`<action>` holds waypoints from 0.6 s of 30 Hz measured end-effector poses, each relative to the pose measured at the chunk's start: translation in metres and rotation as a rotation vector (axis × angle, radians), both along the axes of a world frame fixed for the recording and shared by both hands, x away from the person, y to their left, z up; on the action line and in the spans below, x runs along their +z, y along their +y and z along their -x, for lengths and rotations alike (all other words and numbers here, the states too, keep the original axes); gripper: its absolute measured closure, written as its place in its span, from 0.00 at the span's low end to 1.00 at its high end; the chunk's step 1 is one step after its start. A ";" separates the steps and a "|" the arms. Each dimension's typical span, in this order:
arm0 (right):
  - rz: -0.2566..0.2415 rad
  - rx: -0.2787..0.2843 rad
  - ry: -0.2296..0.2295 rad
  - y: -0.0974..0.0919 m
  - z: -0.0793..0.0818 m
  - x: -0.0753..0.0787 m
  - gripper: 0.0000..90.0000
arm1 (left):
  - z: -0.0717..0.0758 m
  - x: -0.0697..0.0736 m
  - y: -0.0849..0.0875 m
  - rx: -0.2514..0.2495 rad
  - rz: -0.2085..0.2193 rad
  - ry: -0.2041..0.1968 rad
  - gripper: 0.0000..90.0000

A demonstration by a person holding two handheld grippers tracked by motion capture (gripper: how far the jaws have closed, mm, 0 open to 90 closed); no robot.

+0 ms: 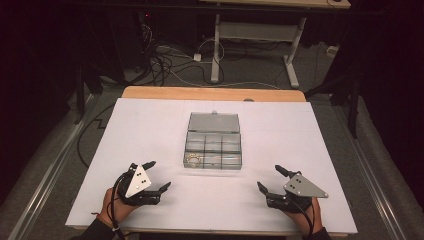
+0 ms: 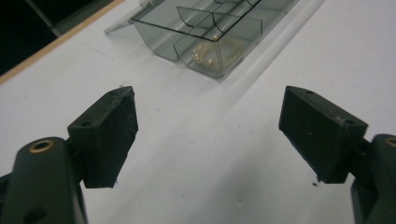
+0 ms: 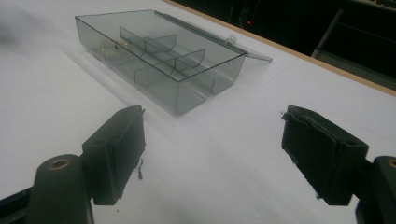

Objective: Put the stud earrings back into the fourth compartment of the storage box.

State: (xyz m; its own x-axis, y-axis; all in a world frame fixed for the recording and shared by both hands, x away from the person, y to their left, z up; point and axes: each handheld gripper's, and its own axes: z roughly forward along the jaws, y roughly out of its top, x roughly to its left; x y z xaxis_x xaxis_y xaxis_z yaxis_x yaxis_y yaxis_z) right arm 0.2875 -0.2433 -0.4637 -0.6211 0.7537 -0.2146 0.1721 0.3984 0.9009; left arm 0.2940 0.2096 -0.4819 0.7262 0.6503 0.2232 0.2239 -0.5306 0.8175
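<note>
Left gripper (image 1: 159, 176): I hold it low over the sheet; its jaws are spread wide, with nothing between the pads (image 2: 109, 135).
Right gripper (image 1: 272, 178): I hold it likewise, jaws spread wide and bare, pads (image 3: 116, 151) clear of everything.
Box position: the smoke-grey clear plastic compartment box (image 1: 213, 146) lies ahead of both grippers, between their lines of reach, well apart from either; its hinged lid (image 1: 214, 122) is folded flat on the far side.
Contents: a small coil of pale gold chain (image 2: 215, 50) sits in the corner cell nearest my left gripper; the other cells look bare to me.
Handling: I judge the box light, stiff, thin-walled and slick, so it will likely skid if pushed; the chain is limp and fine.
Hold: I would pinch an outer wall (image 3: 196, 91) from above, or steady one side while working the other.
Edges: the white sheet (image 1: 150, 125) stops short of the wooden far edge (image 1: 210, 93).
Room: bare sheet lies all round each gripper.
</note>
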 end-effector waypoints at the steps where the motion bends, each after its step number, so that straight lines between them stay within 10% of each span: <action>1: 0.002 0.003 0.001 0.000 0.000 0.000 0.23 | 0.000 -0.001 0.001 0.002 -0.009 0.009 0.21; 8: 0.055 -0.018 0.000 0.005 -0.002 -0.001 0.18 | -0.001 -0.009 0.005 0.030 -0.029 0.085 0.20; 18: 0.076 0.041 -0.015 0.011 0.002 -0.001 0.30 | -0.002 -0.010 0.007 0.046 -0.030 0.078 0.26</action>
